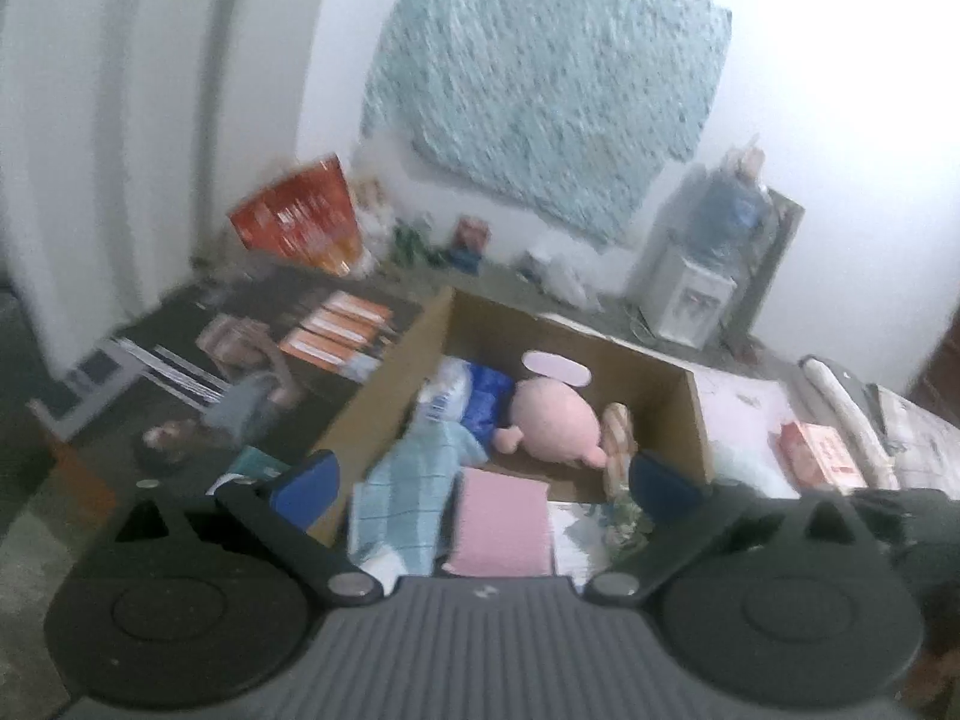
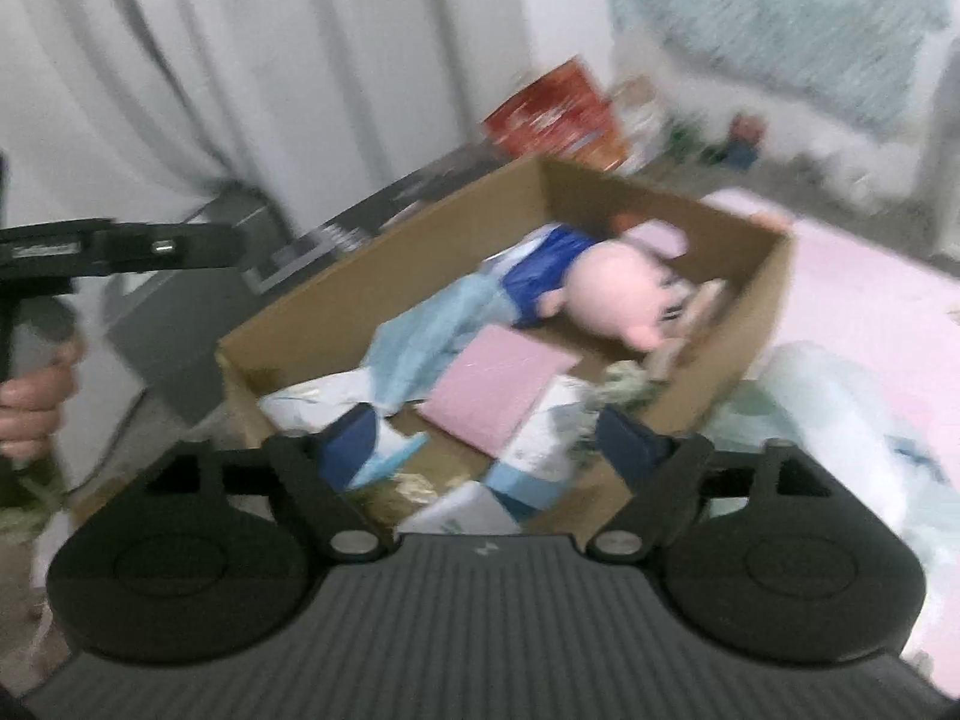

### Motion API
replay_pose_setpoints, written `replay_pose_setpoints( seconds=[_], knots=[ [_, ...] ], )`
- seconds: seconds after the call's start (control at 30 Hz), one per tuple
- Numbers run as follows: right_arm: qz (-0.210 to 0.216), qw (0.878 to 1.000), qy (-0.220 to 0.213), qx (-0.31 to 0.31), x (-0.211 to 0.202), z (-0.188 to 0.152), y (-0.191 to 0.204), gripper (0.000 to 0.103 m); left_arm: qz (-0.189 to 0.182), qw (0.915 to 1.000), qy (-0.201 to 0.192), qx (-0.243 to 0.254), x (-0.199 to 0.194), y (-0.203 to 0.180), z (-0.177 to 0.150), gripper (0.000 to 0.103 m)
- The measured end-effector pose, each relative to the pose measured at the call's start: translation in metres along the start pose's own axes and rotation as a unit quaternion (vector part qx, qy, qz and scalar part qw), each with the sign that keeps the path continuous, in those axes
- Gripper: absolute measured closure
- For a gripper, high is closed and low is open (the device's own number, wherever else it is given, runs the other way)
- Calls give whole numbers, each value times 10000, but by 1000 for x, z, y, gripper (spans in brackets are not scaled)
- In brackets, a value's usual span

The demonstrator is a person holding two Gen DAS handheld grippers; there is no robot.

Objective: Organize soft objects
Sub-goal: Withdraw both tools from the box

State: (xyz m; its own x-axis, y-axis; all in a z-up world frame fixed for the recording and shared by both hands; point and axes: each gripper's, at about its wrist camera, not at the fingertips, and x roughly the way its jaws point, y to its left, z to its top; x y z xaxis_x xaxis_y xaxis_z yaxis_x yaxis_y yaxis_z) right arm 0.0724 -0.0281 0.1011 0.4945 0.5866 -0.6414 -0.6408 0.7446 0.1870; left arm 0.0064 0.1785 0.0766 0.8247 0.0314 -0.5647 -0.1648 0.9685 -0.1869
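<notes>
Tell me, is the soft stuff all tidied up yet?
Mostly. The box already holds a pink doll, a blue cloth and a pink cloth. Nothing is in hand: the left tongs and right tongs are both open and empty. A pale bundle still lies outside the box, so that may be left.

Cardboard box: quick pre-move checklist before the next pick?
1. Left gripper empty, jaws wide: ok.
2. Right gripper empty, jaws wide: ok.
3. Cardboard box open on top, reachable: ok.
4. Pink plush, light blue cloth and pink folded cloth inside the box: ok.
5. Pale soft item outside the box on the pink sheet: not ok, not yet put away.
6. Sharp view for aiming: not ok, both views blurred.
</notes>
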Motion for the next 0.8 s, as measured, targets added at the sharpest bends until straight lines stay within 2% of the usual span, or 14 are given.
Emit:
replay_pose_setpoints(
  seconds=[0.1,0.27,0.43,0.5,0.63,0.67,0.73,0.8],
  knots=[
    [-265,9994,-212,115,-15,-17,3,1,241,9996,-121,-86,-14,-5,-22,0],
    [-876,9951,-449,-14,-34,-37,7,1,556,9982,-109,-209,-26,-26,-56,0],
    [-1403,9881,-627,-11,-55,-50,7,1,329,9982,55,-503,-38,-38,-86,0],
    [-1760,9815,-723,-194,-65,-57,13,1,397,9986,107,-319,-38,-45,-94,0],
    [-2586,9595,-980,-537,-82,-73,27,1,1143,9930,-70,298,-43,-65,-109,0],
    [-2708,9555,-1059,-503,-86,-77,28,1,1230,9913,-107,451,-44,-69,-111,0],
    [-2707,9552,-1167,-267,-95,-83,28,1,1224,9904,-81,631,-46,-73,-114,0],
    [-2513,9606,-1186,9,-101,-86,27,1,1166,9911,-32,645,-49,-73,-115,0]
  ],
)
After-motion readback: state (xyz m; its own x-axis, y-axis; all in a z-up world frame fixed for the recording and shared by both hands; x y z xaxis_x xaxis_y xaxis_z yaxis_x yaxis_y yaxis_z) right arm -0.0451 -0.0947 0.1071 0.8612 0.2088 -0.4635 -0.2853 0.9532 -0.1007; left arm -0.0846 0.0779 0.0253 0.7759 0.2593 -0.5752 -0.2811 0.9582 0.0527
